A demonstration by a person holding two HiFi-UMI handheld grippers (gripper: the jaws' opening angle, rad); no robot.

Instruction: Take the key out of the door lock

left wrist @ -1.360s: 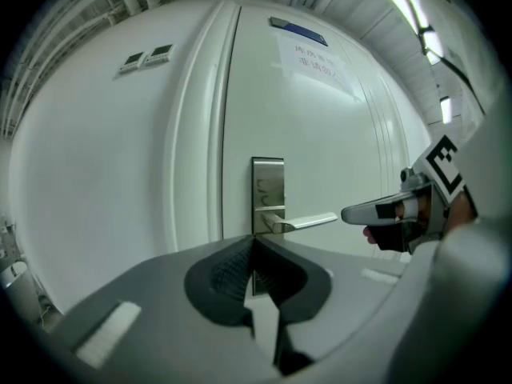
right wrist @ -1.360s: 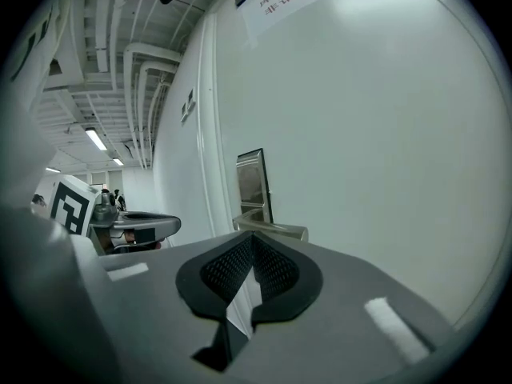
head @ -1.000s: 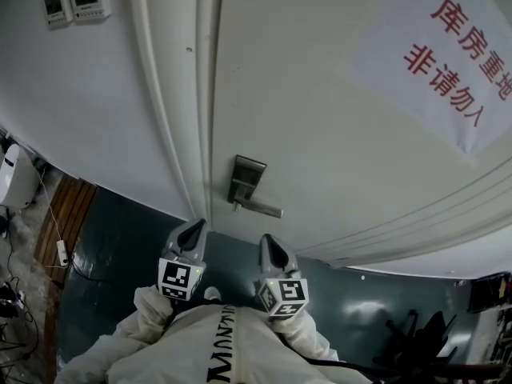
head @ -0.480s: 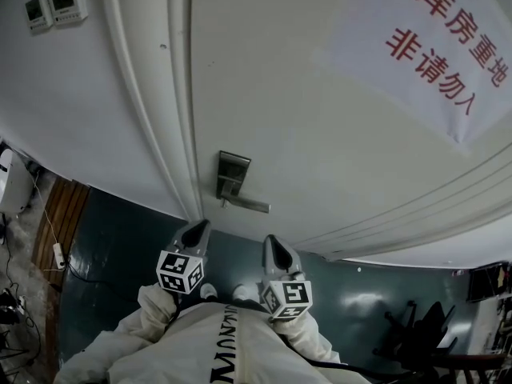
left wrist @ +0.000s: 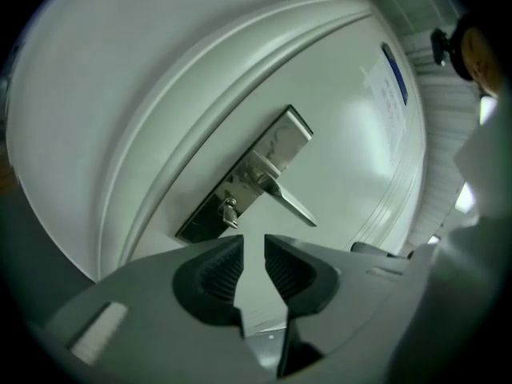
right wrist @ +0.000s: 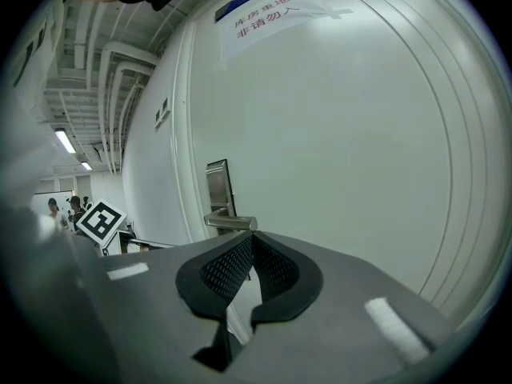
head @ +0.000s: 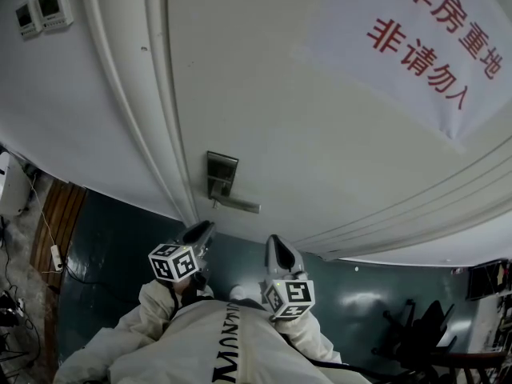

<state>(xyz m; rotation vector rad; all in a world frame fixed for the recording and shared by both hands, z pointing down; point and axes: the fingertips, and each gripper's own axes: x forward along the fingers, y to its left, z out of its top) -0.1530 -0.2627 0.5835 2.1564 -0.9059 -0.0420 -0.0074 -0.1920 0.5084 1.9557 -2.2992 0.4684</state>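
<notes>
Key [left wrist: 230, 211]: small, stiff metal, light, likely slick. It sits in the lock plate [left wrist: 254, 166] just ahead of the left tongs [left wrist: 254, 240], untouched. Those jaws stand apart, have just been opening, nothing between. Right tongs [right wrist: 252, 237] closed, empty. We'd pinch the flat bow and pull straight.

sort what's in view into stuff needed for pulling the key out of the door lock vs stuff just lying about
For the job:
- key, sitting in the lock plate
- left gripper, whose jaws have just been opening, with nothing between them

Just lying about:
- paper sign on the door
- wall control panels
- power strip on the floor
</notes>
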